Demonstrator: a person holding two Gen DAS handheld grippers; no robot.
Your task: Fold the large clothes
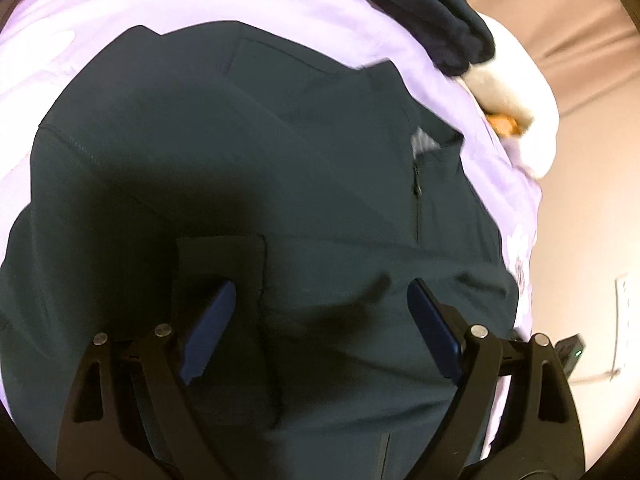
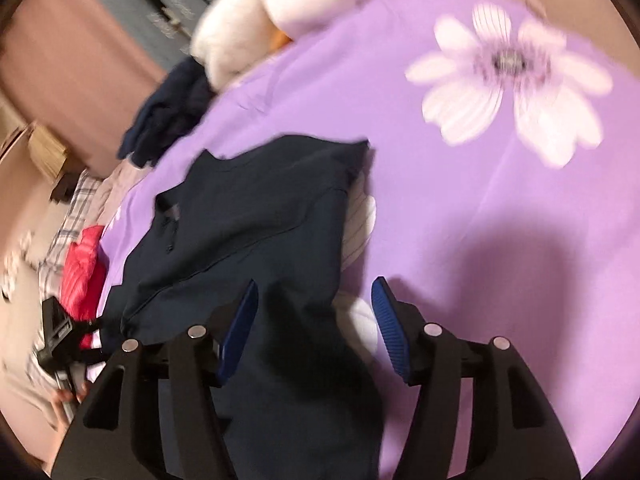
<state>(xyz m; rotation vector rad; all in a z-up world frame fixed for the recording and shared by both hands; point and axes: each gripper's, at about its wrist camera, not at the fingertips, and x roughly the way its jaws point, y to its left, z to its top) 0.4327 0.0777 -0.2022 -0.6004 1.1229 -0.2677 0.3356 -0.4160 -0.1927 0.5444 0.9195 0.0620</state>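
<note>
A large dark navy zip jacket (image 1: 248, 184) lies partly folded on a purple flowered bedsheet (image 1: 248, 4). My left gripper (image 1: 320, 304) is open, its blue pads wide apart just above the jacket's middle, holding nothing. In the right wrist view the same jacket (image 2: 256, 216) lies on the sheet (image 2: 460, 216). My right gripper (image 2: 314, 300) is open over the jacket's near edge, with fabric lying between and under the fingers, not pinched.
Another dark garment (image 1: 432, 12) is bunched at the far side of the bed, seen also in the right wrist view (image 2: 168, 116). A white plush toy (image 2: 280, 4) lies beside it. A red garment (image 2: 82, 268) and plaid cloth (image 2: 72, 216) lie at the left edge.
</note>
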